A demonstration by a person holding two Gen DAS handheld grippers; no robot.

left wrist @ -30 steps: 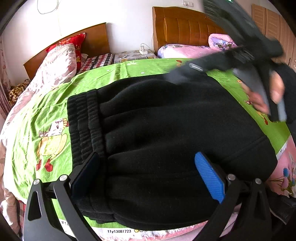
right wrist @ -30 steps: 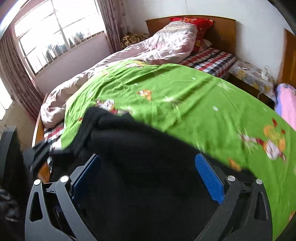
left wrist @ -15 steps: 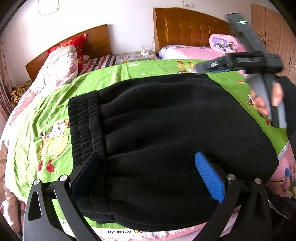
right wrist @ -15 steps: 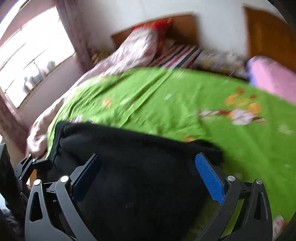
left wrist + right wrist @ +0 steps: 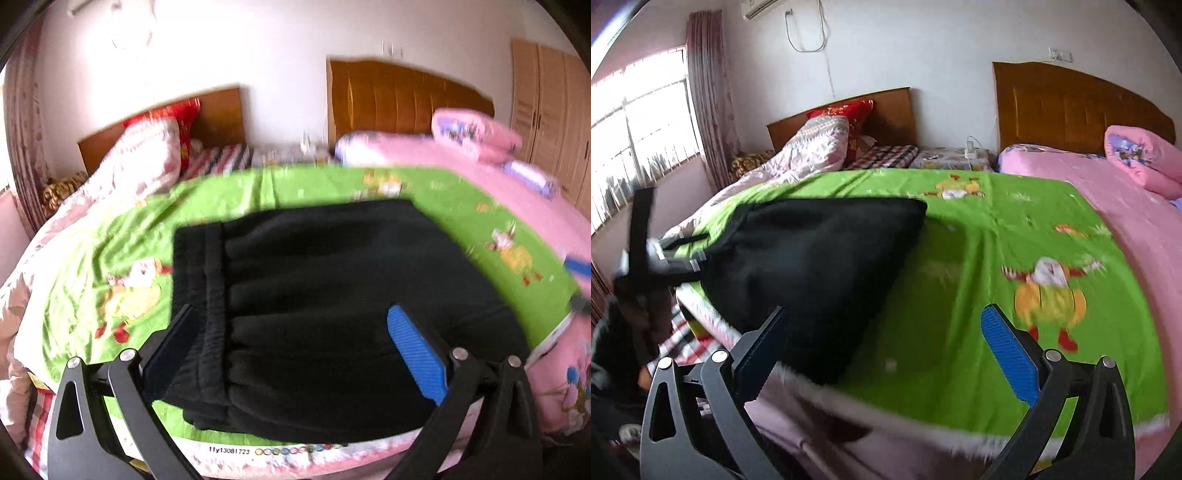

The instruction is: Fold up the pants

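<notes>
Black fleece pants (image 5: pixel 332 295) lie folded into a compact block on the green cartoon bedspread (image 5: pixel 110 258), with the ribbed waistband (image 5: pixel 199 295) on the left. My left gripper (image 5: pixel 295 350) is open and empty, raised over the near edge of the pants. My right gripper (image 5: pixel 886 350) is open and empty, off to the right of the pants (image 5: pixel 820 266), above the bedspread (image 5: pixel 997 258). The left gripper shows at the left edge of the right wrist view (image 5: pixel 665 258). A blue pad of the right gripper shows at the right edge of the left wrist view (image 5: pixel 580 267).
Two beds stand side by side with wooden headboards (image 5: pixel 1071 103). A pink quilt (image 5: pixel 1137 158) lies on the right bed, a pale quilt (image 5: pixel 812 147) and a red pillow (image 5: pixel 846 110) on the left. A window (image 5: pixel 635 129) is at the left, a wardrobe (image 5: pixel 546 110) at the right.
My right gripper has swung off the pants to the right and pulled back to the bed's edge. My left gripper has drawn back and up a little. The pants stay folded.
</notes>
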